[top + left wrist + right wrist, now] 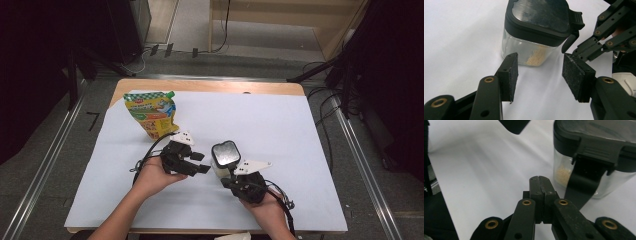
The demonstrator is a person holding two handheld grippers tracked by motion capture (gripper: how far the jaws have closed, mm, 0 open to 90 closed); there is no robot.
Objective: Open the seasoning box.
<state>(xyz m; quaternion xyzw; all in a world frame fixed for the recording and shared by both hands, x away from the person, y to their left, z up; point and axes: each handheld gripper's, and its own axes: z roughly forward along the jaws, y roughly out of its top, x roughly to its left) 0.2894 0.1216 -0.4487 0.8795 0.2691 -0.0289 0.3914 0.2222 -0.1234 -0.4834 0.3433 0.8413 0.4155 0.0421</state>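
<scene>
My left gripper [537, 72] stands with its jaws apart and nothing between them, the clear jar [534, 53] with its black lid just ahead, while my right gripper [540, 181], jaws pressed together, sits just beside the jar's latch [586, 180].

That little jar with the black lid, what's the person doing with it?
A person holds tongs in each hand at a table covered in white. The jar stands on the white cover, lid on, with a few pale grains inside. The left tongs are open just in front of it, not touching. The right tongs are shut beside the jar's black handle, gripping nothing. A colourful pouch stands farther back, untouched.
</scene>
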